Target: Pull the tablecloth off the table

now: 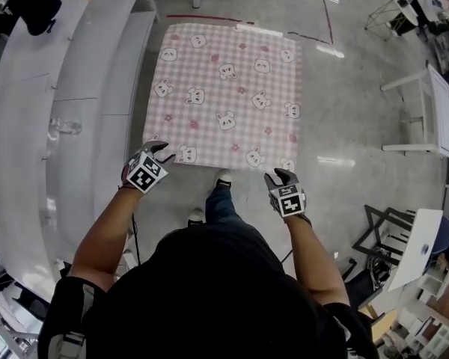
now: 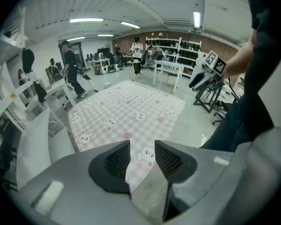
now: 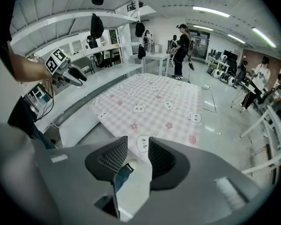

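Observation:
A pink checked tablecloth [image 1: 228, 96] printed with bunnies lies flat over the table, hiding it. My left gripper [image 1: 163, 151] hovers at the cloth's near left corner, its jaws open and holding nothing. My right gripper [image 1: 278, 176] hangs just off the near right corner, also open and empty. In the left gripper view the cloth [image 2: 131, 111] spreads out beyond the left gripper [image 2: 143, 157], with its near edge showing through the gap. In the right gripper view the right gripper [image 3: 138, 157] stands above the cloth's near edge [image 3: 145, 142].
Long white shelves [image 1: 30, 126] run along the left side. White tables [image 1: 434, 111] and a black folding frame [image 1: 382, 230] stand at the right. The person's shoes [image 1: 223, 178] are on the grey floor before the table. Several people [image 3: 180, 43] stand far back in the room.

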Demonstrator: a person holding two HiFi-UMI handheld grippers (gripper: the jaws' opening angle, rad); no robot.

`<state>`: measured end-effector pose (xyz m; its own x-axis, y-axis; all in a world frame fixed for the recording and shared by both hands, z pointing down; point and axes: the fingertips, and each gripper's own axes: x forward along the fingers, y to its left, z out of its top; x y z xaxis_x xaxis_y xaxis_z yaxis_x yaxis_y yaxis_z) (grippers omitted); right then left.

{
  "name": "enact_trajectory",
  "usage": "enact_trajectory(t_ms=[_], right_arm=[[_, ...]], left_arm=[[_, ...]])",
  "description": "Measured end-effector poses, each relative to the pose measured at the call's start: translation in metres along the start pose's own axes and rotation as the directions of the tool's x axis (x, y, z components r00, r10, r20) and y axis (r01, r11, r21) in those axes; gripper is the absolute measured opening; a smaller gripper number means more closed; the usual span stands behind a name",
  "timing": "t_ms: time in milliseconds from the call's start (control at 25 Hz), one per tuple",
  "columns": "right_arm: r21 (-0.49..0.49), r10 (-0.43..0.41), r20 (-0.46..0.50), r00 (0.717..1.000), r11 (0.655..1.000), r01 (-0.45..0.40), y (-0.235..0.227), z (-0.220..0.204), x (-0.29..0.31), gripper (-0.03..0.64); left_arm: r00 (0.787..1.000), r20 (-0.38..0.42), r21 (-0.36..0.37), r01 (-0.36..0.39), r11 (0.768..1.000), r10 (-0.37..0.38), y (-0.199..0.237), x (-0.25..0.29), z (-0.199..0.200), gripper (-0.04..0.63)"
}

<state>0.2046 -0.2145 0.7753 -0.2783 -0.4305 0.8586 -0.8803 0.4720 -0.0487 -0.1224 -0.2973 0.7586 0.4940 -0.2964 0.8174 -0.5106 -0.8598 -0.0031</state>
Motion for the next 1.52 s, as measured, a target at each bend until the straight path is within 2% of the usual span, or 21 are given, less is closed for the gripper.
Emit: enact_trajectory(t_ms=[320,560,720,840,960,1120,1200,1400,1520], right_arm=[[-0.109,0.048,-0.12,0.992,0.992,-0.061,0.006,-0.033,0.045,0.207],[-0.22,0.01,-0.191,0.982,0.974,-0.052,-0.003,-0.057,0.069,0.247],[-0.288,-0.022,-0.23,0.973,0.957,-0.046,-0.006,-0.07,0.089,0.265],[-0.374,-0.063,-0.255,0.965,0.927,-0.039,-0.006,-0.081,0.102,0.273],[-0.453,-0.099,-0.28,0.955,0.891,-0.041,-0.005,-0.089,0.112,0.282],[-0.482,-0.123,-0.284,0.951,0.876,-0.03,-0.009,-0.089,0.126,0.282],[-0.505,-0.145,-0.296,0.944,0.863,-0.026,-0.01,-0.1,0.135,0.282],[-0.603,-0.247,-0.288,0.925,0.797,0.025,-0.031,-0.112,0.16,0.377],[-0.654,-0.261,-0.302,0.917,0.756,0.0,-0.031,-0.116,0.167,0.411]], left_arm=[[0.988,-0.151,0.091,0.01,0.996,0.004,-0.014,0.046,-0.043,0.186],[0.984,-0.175,0.209,0.017,0.978,0.021,-0.034,0.08,-0.07,0.24],[0.977,-0.205,0.306,0.014,0.952,0.052,-0.038,0.101,-0.089,0.295],[0.974,-0.22,0.374,0.029,0.927,0.058,-0.044,0.116,-0.101,0.338],[0.968,-0.242,0.426,0.037,0.904,0.074,-0.044,0.129,-0.111,0.341],[0.952,-0.279,0.491,0.029,0.871,0.126,-0.033,0.143,-0.125,0.344],[0.945,-0.289,0.515,0.022,0.857,0.149,-0.033,0.152,-0.136,0.37],[0.927,-0.32,0.567,0.022,0.823,0.196,-0.024,0.177,-0.149,0.387],[0.923,-0.324,0.592,0.027,0.805,0.207,-0.026,0.185,-0.153,0.387]])
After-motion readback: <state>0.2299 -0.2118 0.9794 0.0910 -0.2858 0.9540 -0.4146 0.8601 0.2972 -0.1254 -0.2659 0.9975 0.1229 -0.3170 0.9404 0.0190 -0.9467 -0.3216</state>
